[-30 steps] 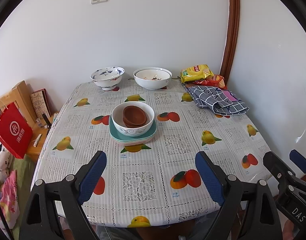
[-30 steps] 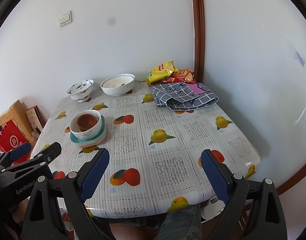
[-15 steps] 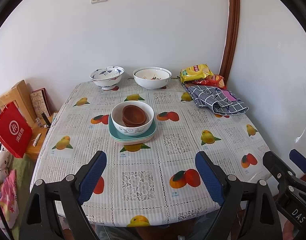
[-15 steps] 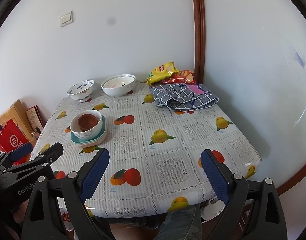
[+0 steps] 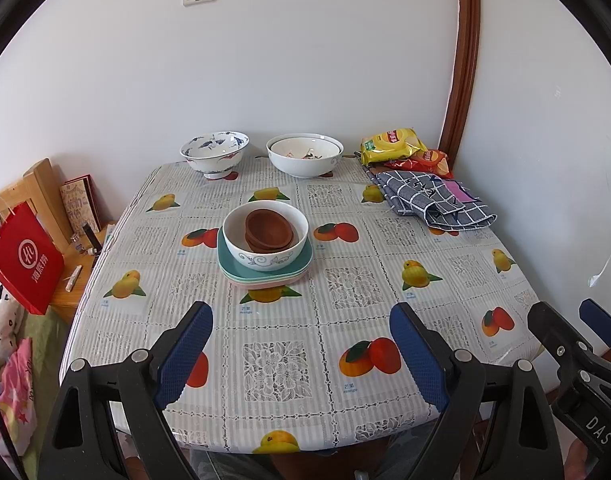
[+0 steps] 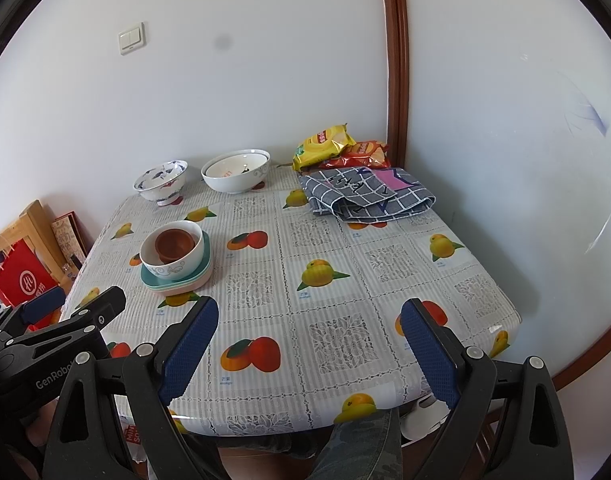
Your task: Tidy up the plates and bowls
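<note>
The bottom of the table (image 5: 313, 336) is cut off behind both grippers, so I cannot see its near edge well. Under it there is a bit of a person's leg (image 6: 357, 448) in the right view only; the left view is too dark there to tell.

The white bowl (image 5: 305, 155) at the back has small bits inside, but they are too tiny to name. The blue bowl (image 5: 214, 153) beside it is seen from the side, so its inside is hard to see.

The left view shows a red bag (image 5: 23, 258) and a wood stand (image 5: 41, 192) next to the table. In the right view these are small and partly hidden by the left gripper (image 6: 71, 316). The right gripper (image 5: 577, 320) only peeks in at the edge of the left view.

In the middle of the table is a stack of plates (image 5: 265, 270). A swirl bowl (image 5: 265, 240) sits on them, and brown bowls (image 5: 269, 230) sit inside it.

Chip bags (image 6: 337, 146) and a grey cloth (image 6: 365, 194) lie at the far right corner, touching.

The left gripper (image 5: 301, 344) is wide open and holds nothing. The right gripper (image 6: 309, 340) is wide open too, with nothing in it. Both hang over the near side of the table, well apart from the stack.
</note>
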The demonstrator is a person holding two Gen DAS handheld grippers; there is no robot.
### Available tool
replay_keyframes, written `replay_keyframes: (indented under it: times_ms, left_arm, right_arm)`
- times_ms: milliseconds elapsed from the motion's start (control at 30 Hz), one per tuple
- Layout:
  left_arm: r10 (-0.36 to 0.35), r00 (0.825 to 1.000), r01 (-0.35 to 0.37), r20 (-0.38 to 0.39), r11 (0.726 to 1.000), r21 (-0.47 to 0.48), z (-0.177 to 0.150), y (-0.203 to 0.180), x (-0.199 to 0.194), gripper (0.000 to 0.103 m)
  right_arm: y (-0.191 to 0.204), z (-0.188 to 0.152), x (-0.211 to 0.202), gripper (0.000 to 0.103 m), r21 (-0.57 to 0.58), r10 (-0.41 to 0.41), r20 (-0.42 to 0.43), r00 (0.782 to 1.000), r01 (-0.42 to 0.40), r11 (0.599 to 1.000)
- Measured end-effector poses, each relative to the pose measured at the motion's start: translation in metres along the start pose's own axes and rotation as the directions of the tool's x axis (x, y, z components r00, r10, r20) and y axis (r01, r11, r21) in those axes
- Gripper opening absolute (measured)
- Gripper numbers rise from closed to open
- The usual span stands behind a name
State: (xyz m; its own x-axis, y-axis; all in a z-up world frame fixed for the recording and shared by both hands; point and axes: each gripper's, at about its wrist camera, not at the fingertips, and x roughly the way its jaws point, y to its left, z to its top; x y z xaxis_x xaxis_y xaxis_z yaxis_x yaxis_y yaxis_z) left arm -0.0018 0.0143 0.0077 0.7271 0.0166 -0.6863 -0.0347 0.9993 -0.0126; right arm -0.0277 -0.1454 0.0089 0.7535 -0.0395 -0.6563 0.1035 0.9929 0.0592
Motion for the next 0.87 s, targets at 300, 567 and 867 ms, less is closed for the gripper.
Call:
replay_keyframes:
  times_ms: [300, 567, 867]
  left_arm:
    - [0.001, 1.0, -0.001, 0.0, 1.0, -0.004, -0.0007, 0.001, 0.0008, 0.09]
    - [0.003, 1.0, -0.003, 0.005, 1.0, -0.004, -0.0012, 0.0012, 0.0004, 0.09]
    - [0.007, 1.0, -0.007, 0.018, 1.0, 0.002, 0.0022, 0.0009, 0.0051, 0.09]
  right_arm:
    - [0.0007, 0.0, -0.0003, 0.092, -0.002, 0.0, 0.001, 1.0, 0.0, 1.0]
    - [0.0004, 0.0, 0.0, 0.092, -0.002, 0.002, 0.002, 1.0, -0.002, 1.0]
    - [0.001, 0.0009, 0.0026, 0.092, -0.008, -0.002, -0.001, 1.0, 0.002, 1.0]
